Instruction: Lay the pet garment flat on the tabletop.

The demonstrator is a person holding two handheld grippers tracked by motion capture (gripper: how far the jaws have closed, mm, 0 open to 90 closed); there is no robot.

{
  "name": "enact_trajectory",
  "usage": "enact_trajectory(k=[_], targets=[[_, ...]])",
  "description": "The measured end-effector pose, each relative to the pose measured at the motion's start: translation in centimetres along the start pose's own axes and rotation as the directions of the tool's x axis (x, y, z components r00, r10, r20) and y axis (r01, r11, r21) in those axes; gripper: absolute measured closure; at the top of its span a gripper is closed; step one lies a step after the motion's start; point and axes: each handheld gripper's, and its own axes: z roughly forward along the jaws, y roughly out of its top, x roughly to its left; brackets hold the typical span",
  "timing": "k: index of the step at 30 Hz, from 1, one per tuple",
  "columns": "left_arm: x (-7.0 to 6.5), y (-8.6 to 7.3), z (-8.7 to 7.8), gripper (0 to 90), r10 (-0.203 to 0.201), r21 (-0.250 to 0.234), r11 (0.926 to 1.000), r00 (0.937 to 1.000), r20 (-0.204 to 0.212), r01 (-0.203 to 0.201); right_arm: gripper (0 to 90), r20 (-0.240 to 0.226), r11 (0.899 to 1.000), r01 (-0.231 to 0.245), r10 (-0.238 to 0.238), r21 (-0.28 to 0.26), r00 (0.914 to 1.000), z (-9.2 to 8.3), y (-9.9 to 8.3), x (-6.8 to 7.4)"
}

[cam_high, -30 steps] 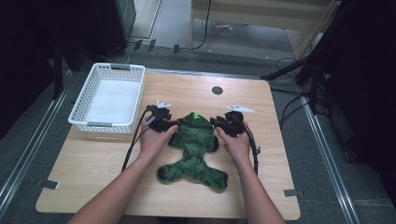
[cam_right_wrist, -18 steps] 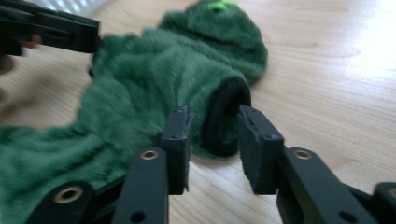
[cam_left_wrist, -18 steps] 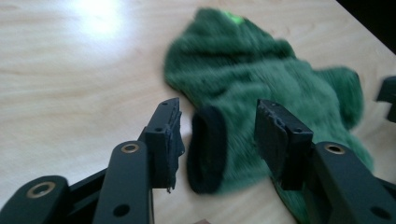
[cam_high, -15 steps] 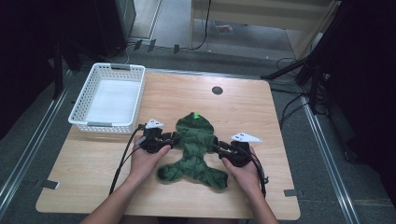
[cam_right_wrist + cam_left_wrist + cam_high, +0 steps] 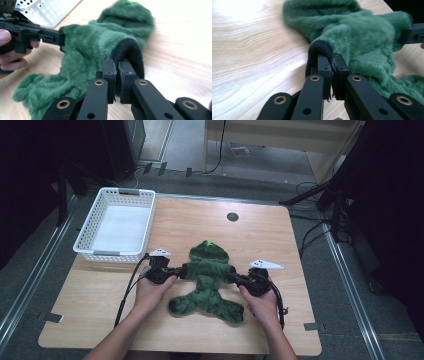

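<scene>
A green fuzzy hooded garment (image 5: 207, 280) lies flat in the middle of the wooden table (image 5: 260, 235), hood pointing away from me. Its sleeves end in black cuffs. My left gripper (image 5: 182, 270) has just been closing and is now shut on the left sleeve's black cuff (image 5: 318, 48), which is pinched between the jaws (image 5: 331, 58). My right gripper (image 5: 234, 277) has also just been closing, and it grips the right sleeve's cuff (image 5: 130, 50) between its jaws (image 5: 117, 63). Each gripper points inward at the garment (image 5: 362, 32), low over the table.
A white perforated basket (image 5: 117, 252) stands at the table's far left, close to the left hand. A small dark round hole (image 5: 232, 216) sits in the tabletop beyond the hood. Cables trail back from both grippers along the forearms.
Both hands have come back toward me from beside the hood to the sleeve ends. Both pairs of jaws have closed onto the black cuffs.
</scene>
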Motion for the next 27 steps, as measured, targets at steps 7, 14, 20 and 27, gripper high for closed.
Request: enact_trajectory(k=[7,14,20,27], targets=[[0.1,-0.5,0.7,88.2,0.026,0.092,0.9955,0.9993,-0.027,-0.023,87.2,0.064,0.989,-0.053,0.045,0.134,0.9969,0.9,-1.7,-1.3],[0.4,-0.1,1.5,88.4,0.034,0.088,0.9958,0.9955,-0.089,-0.027,87.3,0.154,0.991,0.003,-0.023,0.133,0.9879,1.5,-1.6,-0.9],[0.3,0.3,1.6,88.3,0.012,0.046,0.9989,0.9926,-0.120,-0.006,87.7,0.177,1.000,-0.014,0.010,0.026,0.9842,1.5,-1.1,-0.6],[0.9,0.3,1.8,88.2,-0.030,0.046,0.9983,0.9935,-0.110,0.035,87.3,0.189,0.999,-0.033,0.024,0.041,0.9817,2.4,-1.4,-1.4]])
